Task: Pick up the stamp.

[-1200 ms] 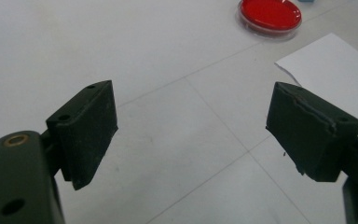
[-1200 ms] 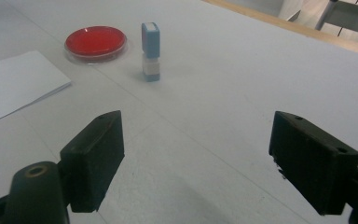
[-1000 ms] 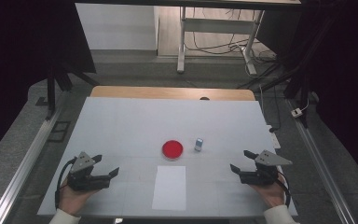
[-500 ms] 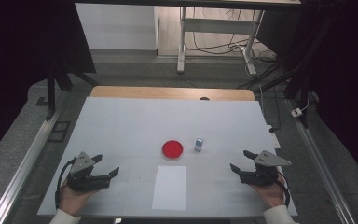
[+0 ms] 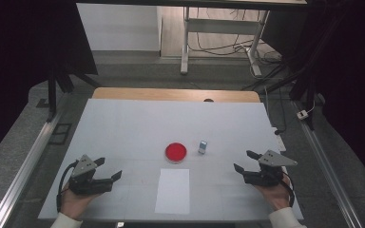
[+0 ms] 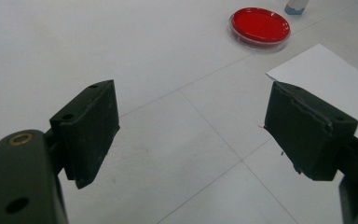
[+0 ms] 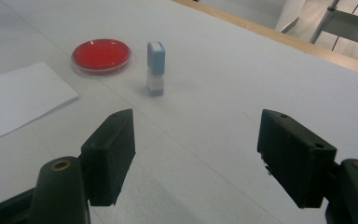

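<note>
A round red dish (image 5: 176,152) (image 6: 260,25) (image 7: 101,55) lies near the middle of the white table. Just to its right stands a small blue and white block (image 5: 203,147) (image 7: 155,68), upright. A white sheet of paper (image 5: 173,190) (image 6: 326,79) (image 7: 18,97) lies in front of the dish. My left gripper (image 5: 110,169) (image 6: 193,128) rests open at the front left, with nothing between its jaws. At the front right my right gripper (image 5: 246,161) (image 7: 198,156) is open too, empty, apart from the block.
The white table top (image 5: 138,123) has a wooden strip (image 5: 171,94) along its far edge. Metal rails (image 5: 26,161) run along both sides. Beyond the table stand a metal frame's legs (image 5: 185,42) and loose cables (image 5: 218,45) on the floor.
</note>
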Tool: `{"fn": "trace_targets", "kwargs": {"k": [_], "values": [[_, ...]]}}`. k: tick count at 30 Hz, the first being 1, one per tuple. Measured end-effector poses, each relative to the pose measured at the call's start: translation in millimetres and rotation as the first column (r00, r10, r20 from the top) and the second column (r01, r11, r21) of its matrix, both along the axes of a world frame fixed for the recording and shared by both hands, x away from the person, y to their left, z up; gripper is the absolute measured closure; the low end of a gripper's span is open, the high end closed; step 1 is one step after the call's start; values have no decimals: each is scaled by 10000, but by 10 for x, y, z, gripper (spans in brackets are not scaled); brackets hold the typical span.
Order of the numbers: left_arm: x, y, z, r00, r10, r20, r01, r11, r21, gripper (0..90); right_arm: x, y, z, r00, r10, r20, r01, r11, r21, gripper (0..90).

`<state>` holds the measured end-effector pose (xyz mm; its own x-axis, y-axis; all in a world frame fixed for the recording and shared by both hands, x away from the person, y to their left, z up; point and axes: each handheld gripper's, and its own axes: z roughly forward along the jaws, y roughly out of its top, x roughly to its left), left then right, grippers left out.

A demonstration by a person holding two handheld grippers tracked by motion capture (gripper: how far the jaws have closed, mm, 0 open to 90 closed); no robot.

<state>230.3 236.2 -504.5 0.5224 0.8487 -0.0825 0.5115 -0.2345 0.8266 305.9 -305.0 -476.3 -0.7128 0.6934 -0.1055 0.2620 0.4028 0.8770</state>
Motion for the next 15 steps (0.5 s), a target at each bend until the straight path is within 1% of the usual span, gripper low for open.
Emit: {"fn": "trace_targets", "kwargs": {"k": [1,3,8,10,11,13,15], "values": [[1,-1,-3,10000,-16,-12,16,10000,-5,175,14,21,37,10000,-14,-5,14,10000,-17,283],[3,-1,-7,10000,-24,-40,24,10000,15,176,24,32,51,10000,-6,-19,6,10000,1,284],[8,-1,-17,10000,37,-74,-37,10000,2,179,95,104,105,9994,157,-305,-161,9998,-134,288],[10,0,-17,9999,89,-100,-90,9999,-89,180,120,137,115,9989,207,-410,-211,9997,-90,288],[15,0,-20,9999,104,-99,-105,9999,-102,181,133,155,126,9988,196,-441,-208,9995,-254,288],[19,-1,-23,9999,117,-108,-118,9999,-82,181,182,198,138,9982,287,-534,-303,9991,-287,289],[24,-5,-30,9999,86,-124,-87,10000,-48,182,230,234,164,9976,325,-612,-354,9983,-463,289]]}}
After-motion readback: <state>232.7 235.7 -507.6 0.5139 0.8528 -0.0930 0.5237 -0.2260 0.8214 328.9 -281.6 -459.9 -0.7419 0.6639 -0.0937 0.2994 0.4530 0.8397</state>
